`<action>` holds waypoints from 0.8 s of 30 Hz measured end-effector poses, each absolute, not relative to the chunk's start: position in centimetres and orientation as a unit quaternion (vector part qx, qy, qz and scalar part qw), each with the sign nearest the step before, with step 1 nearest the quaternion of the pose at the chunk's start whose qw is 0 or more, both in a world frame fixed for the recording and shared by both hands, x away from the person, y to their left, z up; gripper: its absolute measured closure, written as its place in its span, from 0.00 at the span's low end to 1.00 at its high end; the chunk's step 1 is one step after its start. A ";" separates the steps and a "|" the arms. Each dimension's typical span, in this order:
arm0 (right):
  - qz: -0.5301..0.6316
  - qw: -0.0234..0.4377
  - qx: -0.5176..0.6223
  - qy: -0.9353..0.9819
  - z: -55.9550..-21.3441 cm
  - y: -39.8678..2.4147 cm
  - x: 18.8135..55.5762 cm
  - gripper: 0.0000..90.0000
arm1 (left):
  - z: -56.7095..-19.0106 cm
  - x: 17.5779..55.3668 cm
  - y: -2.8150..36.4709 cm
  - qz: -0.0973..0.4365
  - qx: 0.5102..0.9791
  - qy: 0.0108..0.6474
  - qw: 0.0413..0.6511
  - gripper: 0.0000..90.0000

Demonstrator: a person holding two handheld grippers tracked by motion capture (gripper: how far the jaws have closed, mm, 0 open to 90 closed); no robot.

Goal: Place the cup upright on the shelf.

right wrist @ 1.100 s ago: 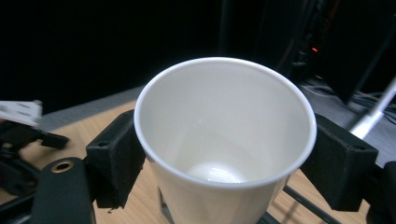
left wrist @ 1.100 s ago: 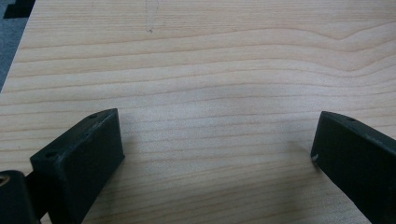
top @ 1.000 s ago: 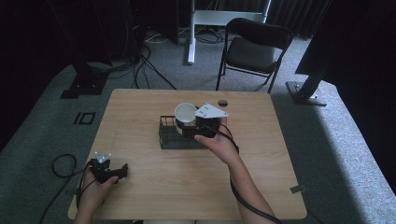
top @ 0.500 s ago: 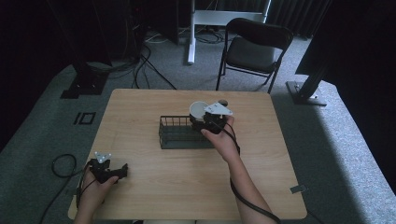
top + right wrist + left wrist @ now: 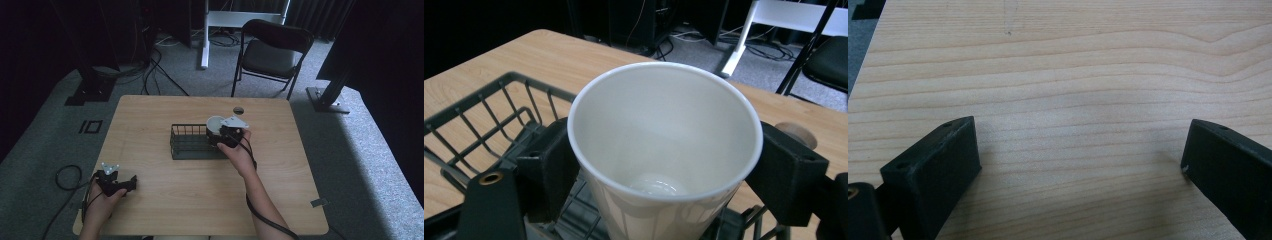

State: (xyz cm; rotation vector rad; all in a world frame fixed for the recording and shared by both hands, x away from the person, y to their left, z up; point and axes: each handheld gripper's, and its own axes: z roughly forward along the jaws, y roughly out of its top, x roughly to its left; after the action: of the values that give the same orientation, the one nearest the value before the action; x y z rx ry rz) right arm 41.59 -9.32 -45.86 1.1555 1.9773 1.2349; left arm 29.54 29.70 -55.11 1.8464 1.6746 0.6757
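white cup base cut off by the bottom edge, wire basket floor largely hidden behind it, left gripper jaws cropped

The right gripper is held out over mid-table by the right hand, forearm extended, its jaws clamped on a cup. The left gripper is rested low at the near left edge in the left hand, jaws spread wide.
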 end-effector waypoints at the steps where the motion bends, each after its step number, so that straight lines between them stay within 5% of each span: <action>1: 0.457 0.266 0.429 0.732 -46.0 -9.3 41.6 0.22 | -55.1 29.5 29.7 0.252 0.687 0.623 0.276 0.03; 24: 0.466 0.251 0.423 0.735 -45.6 -9.7 41.2 0.13 | -55.1 29.5 29.7 0.251 0.687 0.623 0.276 0.03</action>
State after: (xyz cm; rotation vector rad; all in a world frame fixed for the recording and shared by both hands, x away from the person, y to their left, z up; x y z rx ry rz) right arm 41.16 -9.72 -45.56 1.1521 2.0015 1.2676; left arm 29.54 29.70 -55.11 1.8463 1.6747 0.6756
